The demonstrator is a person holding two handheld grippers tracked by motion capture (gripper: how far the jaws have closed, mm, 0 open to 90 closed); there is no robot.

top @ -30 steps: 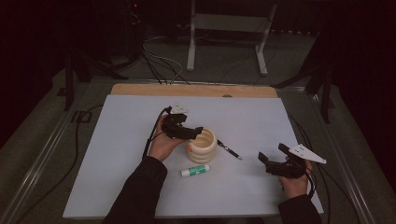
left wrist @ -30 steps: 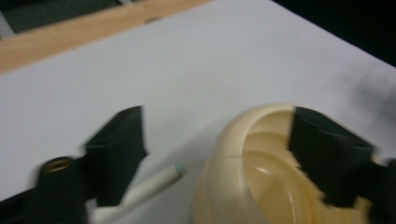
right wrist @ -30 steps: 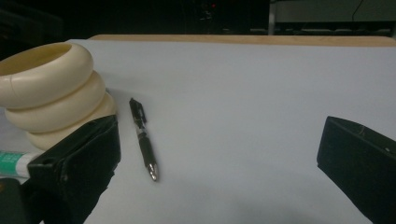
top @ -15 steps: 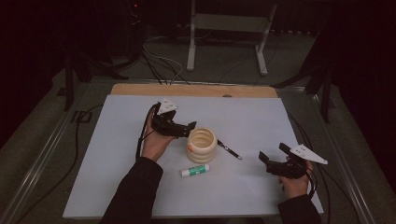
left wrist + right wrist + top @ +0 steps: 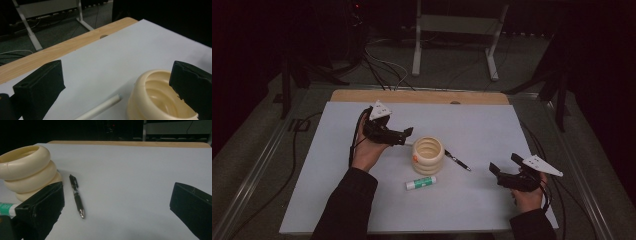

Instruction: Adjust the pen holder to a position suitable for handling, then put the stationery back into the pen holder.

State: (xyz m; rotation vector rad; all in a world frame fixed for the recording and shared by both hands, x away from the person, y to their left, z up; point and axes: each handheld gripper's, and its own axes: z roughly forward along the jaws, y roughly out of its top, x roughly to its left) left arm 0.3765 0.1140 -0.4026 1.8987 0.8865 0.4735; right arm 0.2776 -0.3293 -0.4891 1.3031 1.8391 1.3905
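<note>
A cream ribbed cup [image 5: 428, 155] [image 5: 160, 100] [image 5: 27, 170] stands upright at the middle of the white table [image 5: 472, 125]. My left gripper [image 5: 406, 133] [image 5: 115, 82] hovers just left of it; its jaws have just been opening and stand open, with nothing between them. A thin white stick [image 5: 100, 108] lies on the table beside the cup. A black pen [image 5: 457, 161] [image 5: 77, 197] lies right of the cup, and a green-and-white glue stick [image 5: 421, 183] [image 5: 6, 208] lies in front of it. My right gripper [image 5: 504, 166] [image 5: 117, 207] is open near the table's right front, pointing towards the pen.
A wooden strip [image 5: 419, 96] runs along the table's far edge. Beyond it stand a metal frame [image 5: 457, 30] and cables on a dark floor. Cables trail from both grippers.
The left gripper has drawn back from the cup, to the left and upward, and its jaws have spread. The right gripper has stayed put.
</note>
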